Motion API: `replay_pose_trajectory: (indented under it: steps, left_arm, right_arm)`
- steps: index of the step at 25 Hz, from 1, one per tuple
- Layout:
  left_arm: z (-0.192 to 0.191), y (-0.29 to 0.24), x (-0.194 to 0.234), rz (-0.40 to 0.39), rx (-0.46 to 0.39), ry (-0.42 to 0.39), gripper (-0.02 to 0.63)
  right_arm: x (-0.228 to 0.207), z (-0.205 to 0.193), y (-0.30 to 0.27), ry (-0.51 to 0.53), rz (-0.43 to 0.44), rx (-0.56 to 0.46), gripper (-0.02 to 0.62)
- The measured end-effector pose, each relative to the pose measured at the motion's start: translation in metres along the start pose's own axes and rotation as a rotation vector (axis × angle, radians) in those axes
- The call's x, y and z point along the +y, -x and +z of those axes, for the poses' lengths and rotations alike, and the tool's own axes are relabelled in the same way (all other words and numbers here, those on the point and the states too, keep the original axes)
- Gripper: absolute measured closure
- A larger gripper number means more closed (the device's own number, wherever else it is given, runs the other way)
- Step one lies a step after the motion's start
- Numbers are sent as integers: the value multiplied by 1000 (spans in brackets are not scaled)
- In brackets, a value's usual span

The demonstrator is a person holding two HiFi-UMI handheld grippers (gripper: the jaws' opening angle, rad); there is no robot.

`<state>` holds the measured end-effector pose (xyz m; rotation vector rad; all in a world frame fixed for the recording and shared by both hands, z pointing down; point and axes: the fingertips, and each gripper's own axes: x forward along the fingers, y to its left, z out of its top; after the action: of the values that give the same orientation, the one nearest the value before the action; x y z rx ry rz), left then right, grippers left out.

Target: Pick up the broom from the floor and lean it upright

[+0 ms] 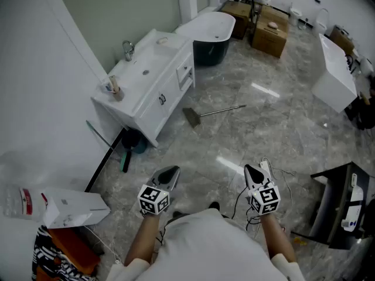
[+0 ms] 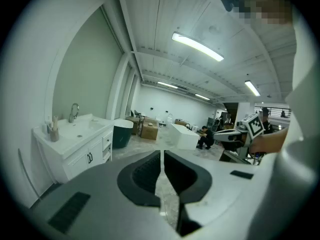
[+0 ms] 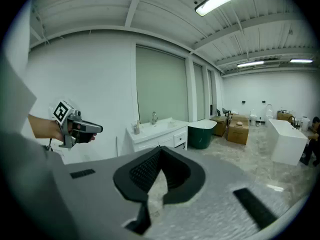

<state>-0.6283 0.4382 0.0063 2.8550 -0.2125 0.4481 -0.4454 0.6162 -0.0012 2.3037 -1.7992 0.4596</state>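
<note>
**Two grippers shut and empty, broom lying well ahead on the floor**

Both grippers are held out in front of the person's torso, side by side and apart from each other. The left gripper [image 1: 174, 170] has its jaws pressed together with nothing between them, only a hairline slit in its own view. The right gripper [image 3: 160, 153] is also clenched at the tips and holds nothing.

The broom [image 1: 214, 112] lies flat on the grey floor [image 1: 281, 127], well apart from both grippers and straight ahead of them. It shows in the head view only.

- **Long axis:** it runs crosswise to the grippers' pointing direction, left to right, and the right end sits slightly further away.
- **Ends:** the brush head is at the left end, near the white vanity [image 1: 153, 81] but not touching it. The bare handle tip is at the right end.
- **Nearer hand:** the broom's middle falls about between the two grippers, so neither is clearly nearer. The right one lines up better with the handle, the left one with the head.

Both grippers point forward and a little downward, forearms bent at the waist. My read is that the reach hasn't started. It needs a step forward, a dip and opened jaws, and the crosswise handle should fit a jaw closing straight on.
</note>
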Motion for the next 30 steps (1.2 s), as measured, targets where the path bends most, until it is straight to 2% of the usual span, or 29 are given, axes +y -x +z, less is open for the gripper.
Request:
replay_pose_trajectory:
  steps: [16,30]
  left_arm:
    - [-5,-18,-21,2,17,0,584]
    - [-15,-58,-59,23,24,10,584]
  right_arm:
    - [-20,-3,5,-21,23,-11,595]
    - [-76,-27,23,-30,34,21,594]
